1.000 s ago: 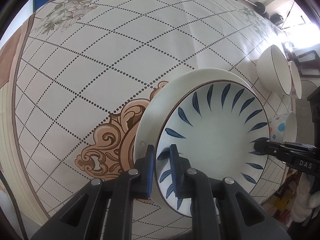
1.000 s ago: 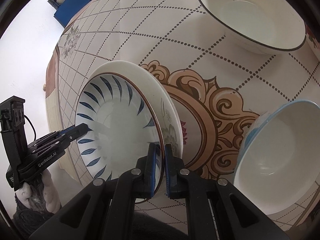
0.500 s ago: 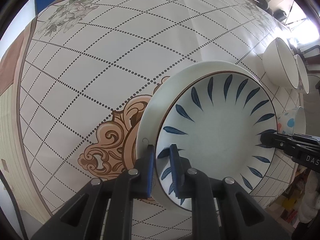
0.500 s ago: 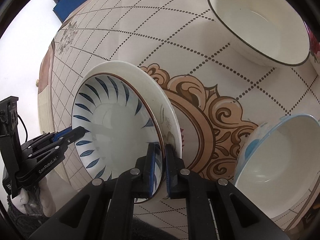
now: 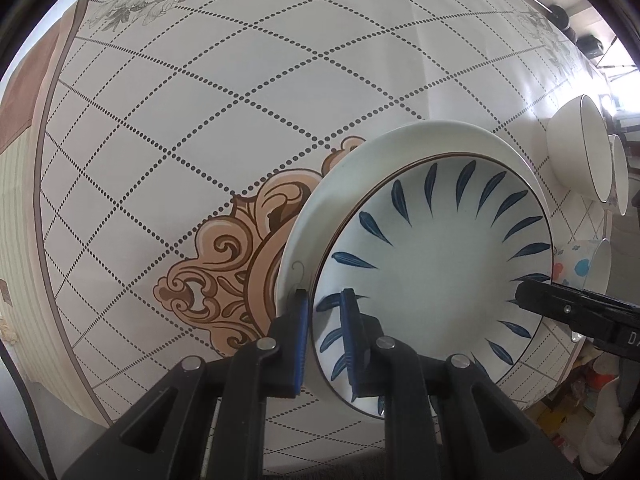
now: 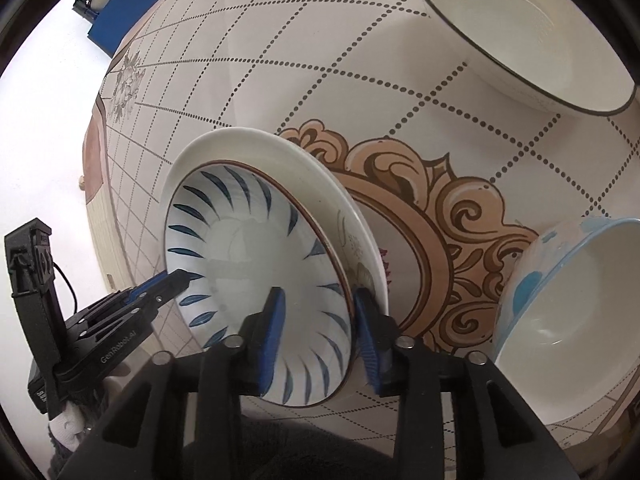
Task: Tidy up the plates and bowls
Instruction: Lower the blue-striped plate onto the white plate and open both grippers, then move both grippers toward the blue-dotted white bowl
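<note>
A plate with blue leaf strokes (image 5: pixel 432 264) lies nested in a larger white plate (image 5: pixel 400 148) on the patterned tablecloth (image 5: pixel 240 100). My left gripper (image 5: pixel 324 332) is shut on the blue-leaf plate's near rim. In the right wrist view the same blue-leaf plate (image 6: pixel 240 248) sits in the white plate (image 6: pixel 256 144). My right gripper (image 6: pixel 320 332) is opening. The plate's rim stands between its blue pads, close to the right pad, and the left pad is clear of it. The left gripper's tip (image 6: pixel 176 276) shows at the plate's far edge.
A white bowl with a dark rim (image 6: pixel 520 28) stands beyond the plates. A bowl with a blue rim and coloured spots (image 6: pixel 568 312) sits close on the right of my right gripper. In the left wrist view a second white bowl (image 5: pixel 620 176) stands behind the dark-rimmed one (image 5: pixel 576 148).
My right gripper's jaws have parted from the blue-leaf plate's rim, which they pinched before. The left gripper keeps its grip and has barely moved.
</note>
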Demonstrator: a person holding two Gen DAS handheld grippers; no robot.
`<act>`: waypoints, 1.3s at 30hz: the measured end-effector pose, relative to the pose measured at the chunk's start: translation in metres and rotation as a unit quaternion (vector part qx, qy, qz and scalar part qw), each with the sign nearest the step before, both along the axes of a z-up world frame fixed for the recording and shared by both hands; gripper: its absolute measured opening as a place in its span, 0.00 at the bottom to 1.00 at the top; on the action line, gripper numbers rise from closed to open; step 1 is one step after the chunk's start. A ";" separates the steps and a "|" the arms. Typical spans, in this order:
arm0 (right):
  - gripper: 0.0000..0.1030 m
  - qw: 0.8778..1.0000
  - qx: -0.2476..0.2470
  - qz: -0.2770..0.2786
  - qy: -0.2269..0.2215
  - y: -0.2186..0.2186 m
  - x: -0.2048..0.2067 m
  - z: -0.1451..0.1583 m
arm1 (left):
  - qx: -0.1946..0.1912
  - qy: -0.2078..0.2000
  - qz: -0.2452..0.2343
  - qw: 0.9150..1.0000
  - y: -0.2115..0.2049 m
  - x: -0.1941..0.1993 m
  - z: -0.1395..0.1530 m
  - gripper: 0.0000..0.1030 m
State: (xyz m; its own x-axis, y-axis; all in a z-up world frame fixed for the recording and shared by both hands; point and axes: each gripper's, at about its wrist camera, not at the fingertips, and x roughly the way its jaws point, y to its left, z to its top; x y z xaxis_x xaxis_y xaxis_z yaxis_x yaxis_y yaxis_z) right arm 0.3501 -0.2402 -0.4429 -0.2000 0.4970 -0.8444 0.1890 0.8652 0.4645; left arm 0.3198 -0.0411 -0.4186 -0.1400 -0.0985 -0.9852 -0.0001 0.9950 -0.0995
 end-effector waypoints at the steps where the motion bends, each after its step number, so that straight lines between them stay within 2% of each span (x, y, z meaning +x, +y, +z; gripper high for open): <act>1: 0.56 1.000 0.000 0.004 0.002 0.002 0.002 0.001 | -0.001 0.006 0.000 1.000 -0.001 0.002 -0.001 0.14; 6: 0.74 1.000 0.004 0.022 0.005 0.010 0.009 0.009 | 0.000 0.012 0.005 1.000 0.005 0.017 0.004 0.15; 13: 0.76 0.999 -0.019 0.028 -0.007 0.003 0.009 0.028 | -0.001 -0.010 0.012 1.000 0.016 0.019 0.025 0.26; 14: 0.78 0.999 -0.028 0.032 -0.017 0.003 0.007 0.034 | 0.000 -0.018 0.011 1.000 0.014 0.017 0.029 0.29; 16: 0.90 0.997 -0.056 0.042 -0.040 0.004 0.002 0.047 | 0.010 -0.043 0.009 0.999 0.012 0.013 0.043 0.35; 17: 0.91 0.995 -0.074 0.049 -0.054 0.005 -0.001 0.054 | 0.011 -0.053 0.008 0.998 0.011 0.009 0.051 0.43; 18: 0.93 0.992 -0.093 0.054 -0.067 0.005 -0.005 0.062 | 0.012 -0.063 0.008 0.998 0.010 0.007 0.059 0.46; 19: 0.93 0.989 -0.110 0.059 -0.080 0.007 -0.009 0.069 | 0.015 -0.072 0.008 0.997 0.008 0.004 0.066 0.53; 20: 0.93 0.986 -0.125 0.063 -0.091 0.009 -0.015 0.077 | 0.017 -0.081 0.007 0.997 0.006 -0.001 0.072 0.65; 21: 0.93 0.983 -0.138 0.067 -0.102 0.011 -0.019 0.084 | 0.018 -0.091 0.007 0.996 0.004 -0.005 0.079 0.71; 25: 0.93 0.968 -0.183 0.085 -0.150 0.022 -0.044 0.117 | 0.046 -0.137 0.001 0.989 0.001 -0.026 0.104 0.71; 29: 0.93 0.956 -0.209 0.080 -0.188 0.025 -0.069 0.149 | 0.066 -0.177 0.000 0.982 0.000 -0.042 0.132 0.71; 32: 0.93 0.949 -0.226 0.075 -0.209 0.025 -0.083 0.169 | 0.072 -0.194 0.008 0.978 0.001 -0.055 0.147 0.71; 39: 0.93 0.935 -0.239 0.068 -0.252 0.024 -0.118 0.212 | 0.067 -0.207 0.018 0.976 -0.004 -0.086 0.175 0.71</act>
